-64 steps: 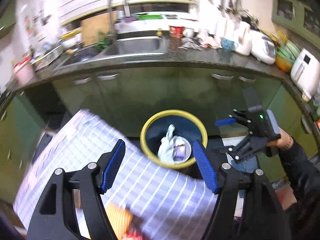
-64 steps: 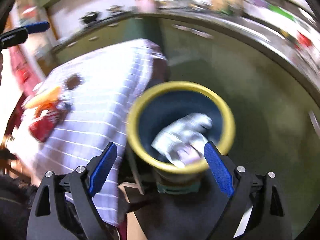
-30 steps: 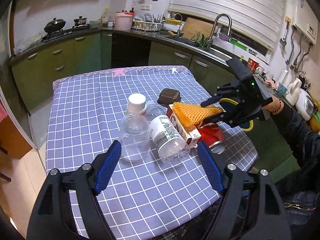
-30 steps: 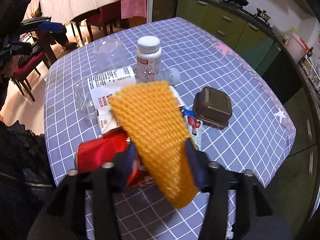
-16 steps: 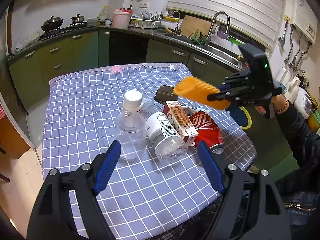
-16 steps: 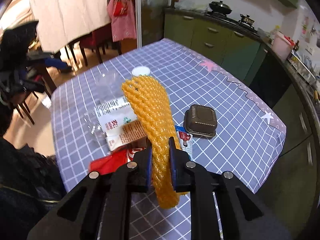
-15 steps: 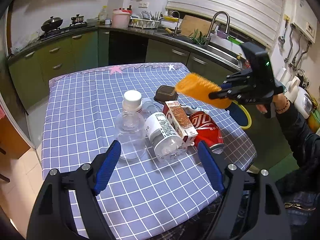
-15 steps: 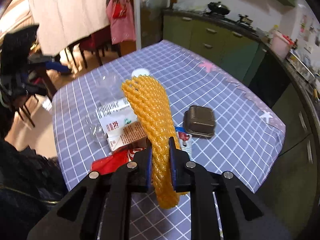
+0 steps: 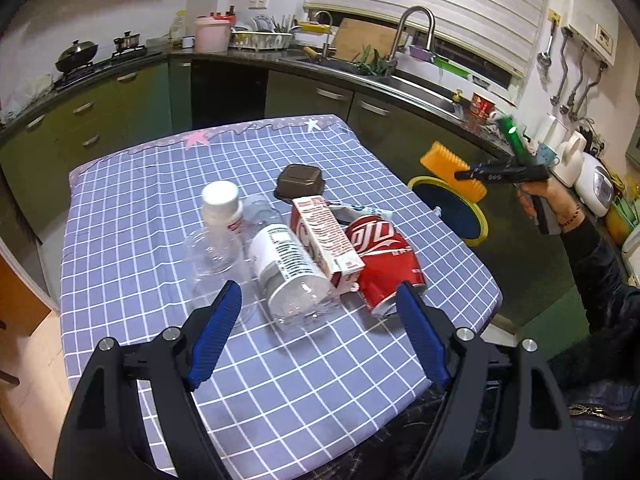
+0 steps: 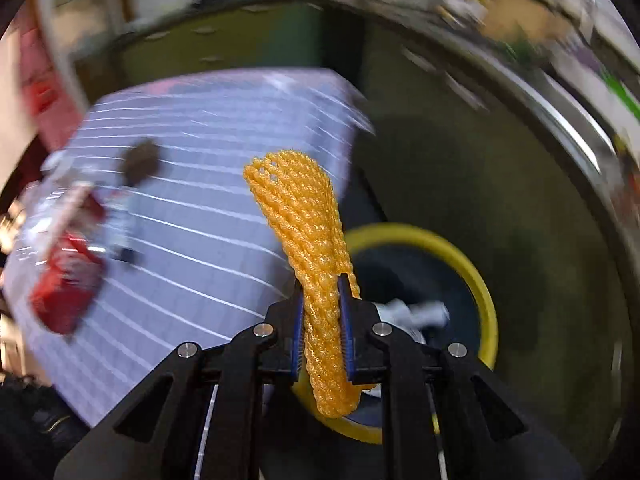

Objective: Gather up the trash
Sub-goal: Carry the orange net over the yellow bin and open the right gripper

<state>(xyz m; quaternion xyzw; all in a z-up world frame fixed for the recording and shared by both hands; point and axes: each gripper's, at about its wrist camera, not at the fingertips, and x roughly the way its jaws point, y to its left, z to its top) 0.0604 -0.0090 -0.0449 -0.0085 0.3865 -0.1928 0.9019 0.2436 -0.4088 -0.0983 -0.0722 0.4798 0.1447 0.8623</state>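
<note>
My right gripper (image 10: 321,296) is shut on an orange foam net (image 10: 308,232) and holds it over the yellow-rimmed bin (image 10: 482,280), which has white trash inside. The left wrist view shows that net (image 9: 444,164) in the right gripper (image 9: 466,175) above the bin (image 9: 482,232), beside the table's right edge. My left gripper (image 9: 316,336) is open, low over the table's near side. Just past its fingers lie a labelled clear bottle (image 9: 286,264), a carton (image 9: 328,240) and a crushed red can (image 9: 386,254).
On the checked tablecloth (image 9: 160,184) there are also a white-capped bottle (image 9: 220,204), a clear cup (image 9: 212,256), a brown box (image 9: 300,182) and a wrapper (image 9: 360,210). Green cabinets and a counter with a sink (image 9: 416,84) run behind. A person's sleeve (image 9: 600,264) is at the right.
The right gripper shut on the orange net above the pile, lifted it and swung it right to above the bin. The left gripper edged closer to the bottles.
</note>
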